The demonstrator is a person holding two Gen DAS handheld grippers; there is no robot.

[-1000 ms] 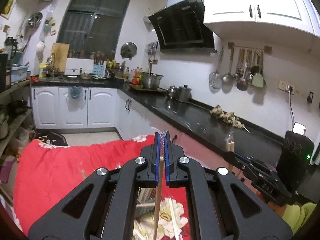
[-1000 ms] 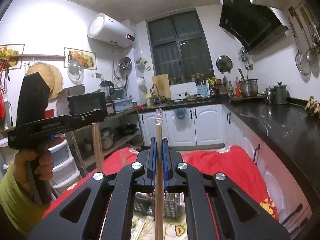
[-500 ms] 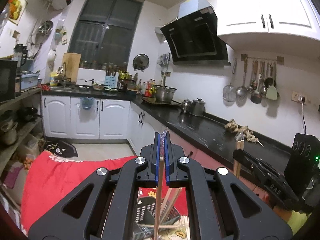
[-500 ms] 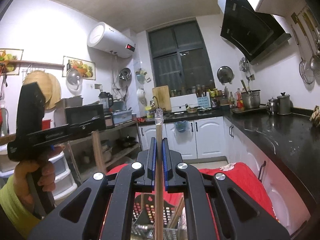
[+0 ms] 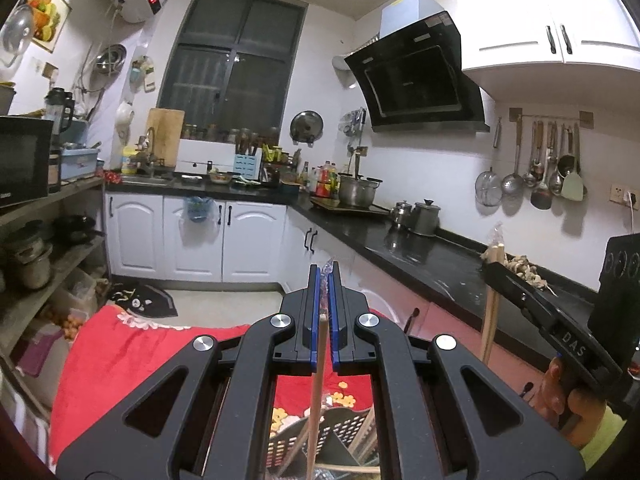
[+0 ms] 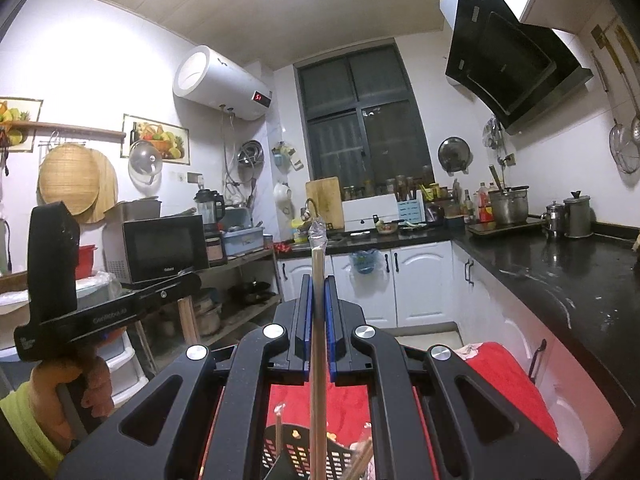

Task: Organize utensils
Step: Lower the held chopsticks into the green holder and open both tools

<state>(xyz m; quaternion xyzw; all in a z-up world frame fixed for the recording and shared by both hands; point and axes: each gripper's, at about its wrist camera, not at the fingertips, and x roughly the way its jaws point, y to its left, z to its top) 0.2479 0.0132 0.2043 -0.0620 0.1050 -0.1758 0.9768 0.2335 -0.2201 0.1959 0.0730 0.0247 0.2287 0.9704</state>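
Note:
My left gripper point(image 5: 324, 276) is shut on a wooden chopstick point(image 5: 316, 392) held upright, a scrap of clear wrapper at its top. My right gripper point(image 6: 317, 284) is shut on another wooden chopstick point(image 6: 318, 352) that sticks up above the fingertips, with clear wrapper on its tip. Both chopsticks reach down into a black perforated utensil basket point(image 5: 344, 428) below; it also shows in the right wrist view point(image 6: 304, 456), with other chopsticks leaning inside. The right gripper appears at the right of the left wrist view point(image 5: 532, 300), and the left gripper at the left of the right wrist view point(image 6: 116, 312).
A red flowered cloth point(image 5: 120, 360) covers the table under the basket. A black countertop point(image 5: 432, 256) with pots runs along the right wall. White cabinets point(image 5: 192, 240) stand at the back. Shelves with a microwave point(image 6: 164, 248) are on the left.
Both grippers have tilted upward while keeping hold of their chopsticks. The black basket has come into view beneath them, with the chopstick ends now inside it.

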